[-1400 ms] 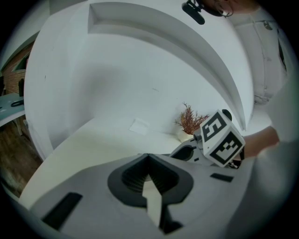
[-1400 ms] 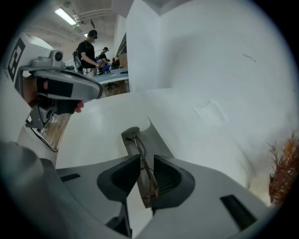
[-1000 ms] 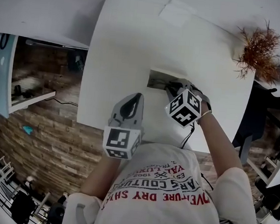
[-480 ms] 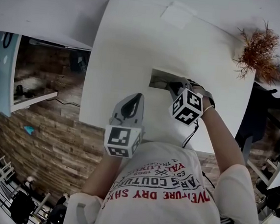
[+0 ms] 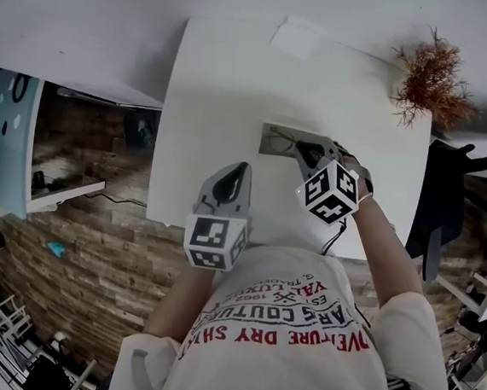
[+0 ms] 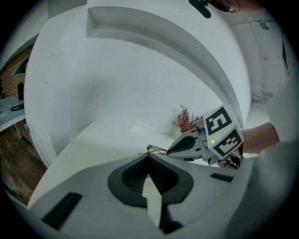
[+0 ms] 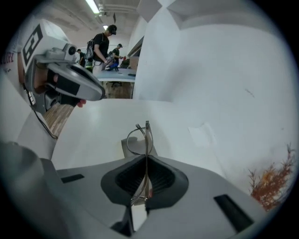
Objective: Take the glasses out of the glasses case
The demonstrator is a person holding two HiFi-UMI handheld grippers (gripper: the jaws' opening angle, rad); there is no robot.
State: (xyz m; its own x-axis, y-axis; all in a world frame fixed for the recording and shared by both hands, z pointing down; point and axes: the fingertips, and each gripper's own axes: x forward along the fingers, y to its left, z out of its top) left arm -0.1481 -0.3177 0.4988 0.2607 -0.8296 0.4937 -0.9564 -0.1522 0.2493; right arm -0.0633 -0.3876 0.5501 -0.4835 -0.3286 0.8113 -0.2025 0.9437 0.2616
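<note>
Thin wire-framed glasses point(image 7: 141, 136) stand on edge between the jaws of my right gripper point(image 7: 146, 158), which is shut on them. They hang just above the grey glasses case point(image 5: 276, 141), which lies open in the middle of the white table point(image 5: 228, 85). In the head view my right gripper point(image 5: 304, 152) points steeply down at the case's right end. My left gripper point(image 5: 242, 168) hovers near the table's front edge, left of the case, its jaws together and holding nothing. From the left gripper view the glasses point(image 6: 154, 149) stick out past the right gripper's tip.
A dried reddish plant point(image 5: 430, 78) stands at the table's far right corner. A flat white sheet point(image 5: 294, 39) lies near the far edge. A black chair point(image 5: 441, 209) stands right of the table. People stand at a far bench point(image 7: 103, 44).
My right gripper has closed on the glasses and lifted them up out of the case. The left gripper has stayed where it was.
</note>
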